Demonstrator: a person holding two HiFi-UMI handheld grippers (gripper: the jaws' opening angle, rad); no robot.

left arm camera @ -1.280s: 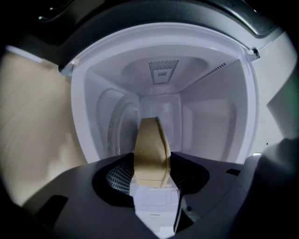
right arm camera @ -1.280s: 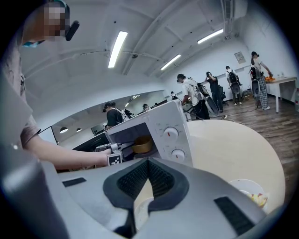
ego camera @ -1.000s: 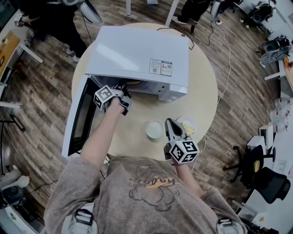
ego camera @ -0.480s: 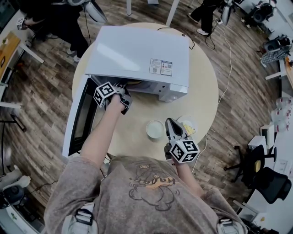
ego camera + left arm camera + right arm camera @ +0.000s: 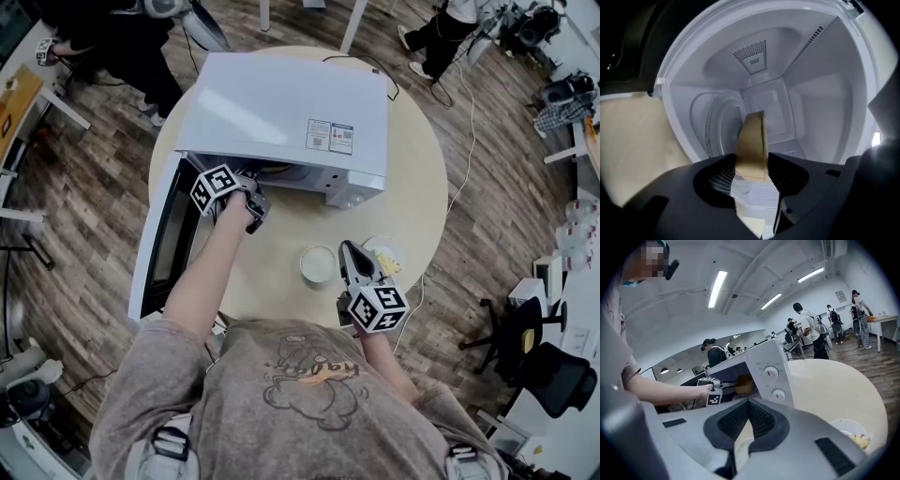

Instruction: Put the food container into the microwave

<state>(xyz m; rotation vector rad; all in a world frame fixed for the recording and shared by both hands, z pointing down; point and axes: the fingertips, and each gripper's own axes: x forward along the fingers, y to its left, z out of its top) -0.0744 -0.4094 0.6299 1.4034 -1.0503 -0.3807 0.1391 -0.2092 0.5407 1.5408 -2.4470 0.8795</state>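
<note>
Compared with a second ago, the left gripper [image 5: 251, 195] is reaching slightly deeper into the open microwave [image 5: 281, 108]. Its fingers are clamping the tan food container [image 5: 752, 140], which is now just inside the cavity mouth; whether it is touching down is unclear. The right gripper [image 5: 351, 261] is idling over the surface [image 5: 422, 187] beside a small bowl [image 5: 318, 264], fingers closed on nothing. Placement is probably nearing release.

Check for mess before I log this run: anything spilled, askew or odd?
Nothing stands out. The left gripper holds the container at the open microwave; no spill shows on the table.
</note>
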